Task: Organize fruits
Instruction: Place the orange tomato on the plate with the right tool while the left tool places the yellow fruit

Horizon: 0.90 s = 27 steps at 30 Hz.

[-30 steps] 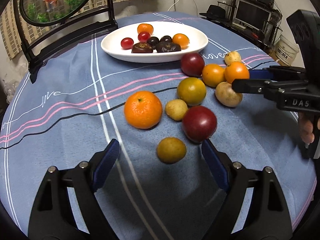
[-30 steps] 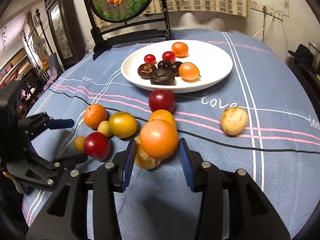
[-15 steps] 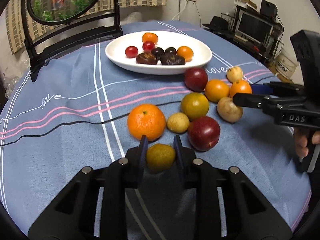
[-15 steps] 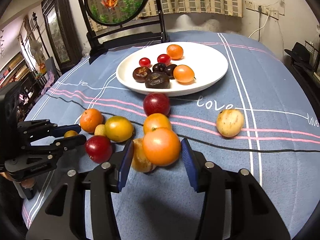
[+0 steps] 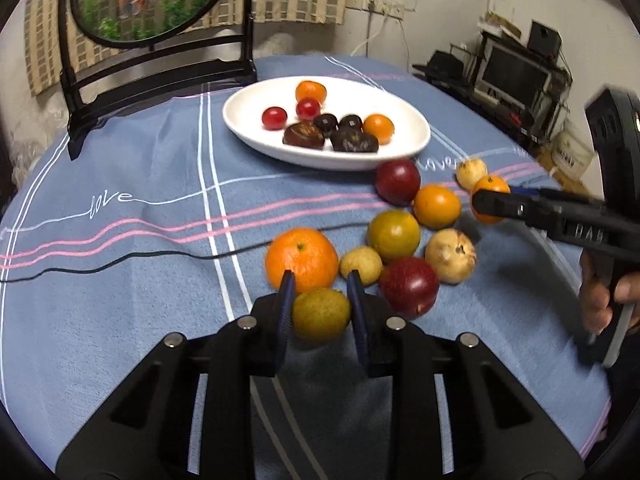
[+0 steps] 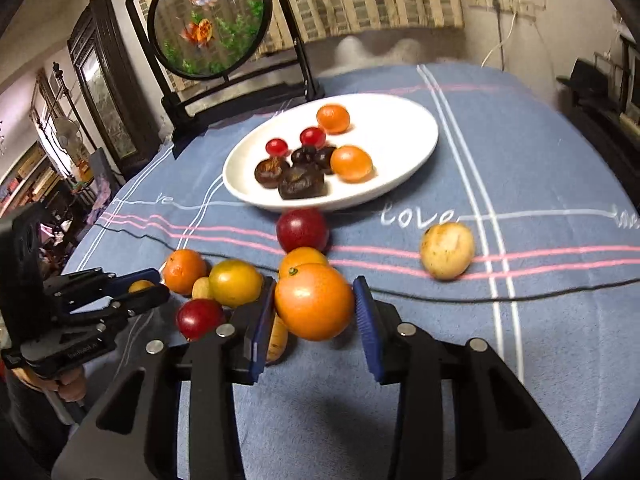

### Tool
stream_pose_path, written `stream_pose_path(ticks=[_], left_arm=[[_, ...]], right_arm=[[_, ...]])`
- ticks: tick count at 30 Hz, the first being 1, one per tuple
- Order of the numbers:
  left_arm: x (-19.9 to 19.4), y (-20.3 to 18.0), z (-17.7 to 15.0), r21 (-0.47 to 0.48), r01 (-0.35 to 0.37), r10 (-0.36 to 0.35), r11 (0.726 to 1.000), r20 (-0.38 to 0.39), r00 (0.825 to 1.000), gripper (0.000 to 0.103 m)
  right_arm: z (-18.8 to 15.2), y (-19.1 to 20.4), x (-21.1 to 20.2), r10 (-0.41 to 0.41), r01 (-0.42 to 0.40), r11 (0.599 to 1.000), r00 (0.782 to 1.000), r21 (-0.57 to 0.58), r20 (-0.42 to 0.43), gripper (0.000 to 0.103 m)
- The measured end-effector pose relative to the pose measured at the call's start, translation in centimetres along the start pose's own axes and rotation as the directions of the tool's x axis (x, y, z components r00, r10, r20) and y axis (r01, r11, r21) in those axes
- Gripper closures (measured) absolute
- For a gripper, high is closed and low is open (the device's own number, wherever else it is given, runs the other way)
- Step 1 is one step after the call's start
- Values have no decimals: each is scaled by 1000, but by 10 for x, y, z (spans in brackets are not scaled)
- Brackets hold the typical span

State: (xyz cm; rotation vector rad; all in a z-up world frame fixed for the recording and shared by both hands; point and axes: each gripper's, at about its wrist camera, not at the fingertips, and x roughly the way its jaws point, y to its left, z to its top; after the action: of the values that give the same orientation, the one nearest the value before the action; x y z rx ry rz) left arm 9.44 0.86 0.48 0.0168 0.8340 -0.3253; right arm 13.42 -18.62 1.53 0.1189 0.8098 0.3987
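Yellow-green fruit (image 5: 321, 314) | round, no long axis | left gripper (image 5: 321, 300) clamps it | right gripper (image 6: 314, 312) closing around orange (image 6: 314, 306)

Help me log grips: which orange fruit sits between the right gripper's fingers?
The large orange nearest the camera, between the right gripper fingers; the other orange fruits lie farther off.

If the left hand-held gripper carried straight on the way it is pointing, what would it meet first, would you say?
The left hand-held gripper, shut on the yellow-green fruit, would probably first push that fruit into the big orange just beyond it, though depth is hard to judge.
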Motion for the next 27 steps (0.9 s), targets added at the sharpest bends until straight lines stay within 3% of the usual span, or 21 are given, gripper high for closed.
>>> stream_pose_path(ticks=[10, 18, 24, 25, 26, 27], left_arm=[[6, -7, 67, -55, -60, 62, 997, 35, 997, 76], [51, -7, 110, -102, -110, 112, 989, 12, 994, 76], [76, -3, 124, -133, -163, 165, 978, 5, 986, 74], [77, -2, 125, -138, -168, 170, 976, 6, 985, 63], [78, -2, 126, -147, -174, 178, 974, 9, 984, 40], [76, -1, 126, -162, -190, 195, 968, 18, 981, 31]], right_arm=[[35, 22, -9, -120, 135, 987, 980, -87, 158, 64], [62, 15, 31, -173, 190, 976, 973, -106, 149, 64], [66, 6, 53, -187, 198, 976, 975, -87, 119, 64], [65, 5, 56, -189, 199, 976, 975, -83, 113, 61], [65, 4, 56, -189, 198, 977, 976, -79, 112, 57], [64, 2, 55, -184, 194, 978, 976, -76, 120, 56]])
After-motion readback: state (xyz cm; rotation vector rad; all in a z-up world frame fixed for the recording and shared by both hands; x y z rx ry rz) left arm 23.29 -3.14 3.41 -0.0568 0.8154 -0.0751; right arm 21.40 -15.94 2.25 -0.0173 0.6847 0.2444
